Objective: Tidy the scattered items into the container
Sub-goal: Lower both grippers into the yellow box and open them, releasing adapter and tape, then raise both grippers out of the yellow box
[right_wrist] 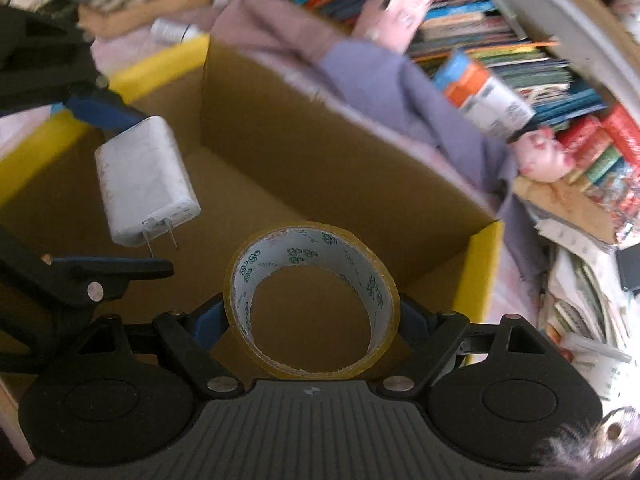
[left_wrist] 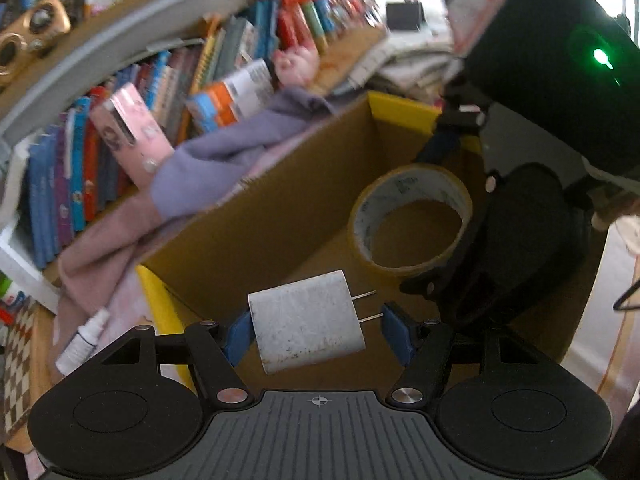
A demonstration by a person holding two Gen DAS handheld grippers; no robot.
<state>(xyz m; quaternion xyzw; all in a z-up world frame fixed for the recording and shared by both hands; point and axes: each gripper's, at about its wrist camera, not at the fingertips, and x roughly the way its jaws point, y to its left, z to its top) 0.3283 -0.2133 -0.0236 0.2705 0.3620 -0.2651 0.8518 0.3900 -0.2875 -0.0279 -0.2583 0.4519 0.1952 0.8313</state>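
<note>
An open cardboard box (left_wrist: 260, 220) (right_wrist: 320, 140) with yellow flaps lies below both grippers. My left gripper (left_wrist: 316, 332) (right_wrist: 120, 188) is shut on a white charger plug (left_wrist: 308, 328) (right_wrist: 144, 180). One blue pad presses its flat end and the other meets its metal prongs. It hangs over the box's near corner. My right gripper (right_wrist: 312, 312) (left_wrist: 412, 220) is shut on a roll of clear brown tape (right_wrist: 312, 304) (left_wrist: 412, 220), pads on its outer sides, also over the box interior. The box floor that shows is bare cardboard.
Purple and pink cloths (left_wrist: 224, 160) (right_wrist: 380, 76) drape over the box's far wall. Behind them are shelves packed with books (left_wrist: 80, 168) (right_wrist: 500, 40) and a pink plush toy (left_wrist: 296, 64) (right_wrist: 540, 156). A small white bottle (left_wrist: 82, 344) lies left of the box, by a checkered board (left_wrist: 16, 368).
</note>
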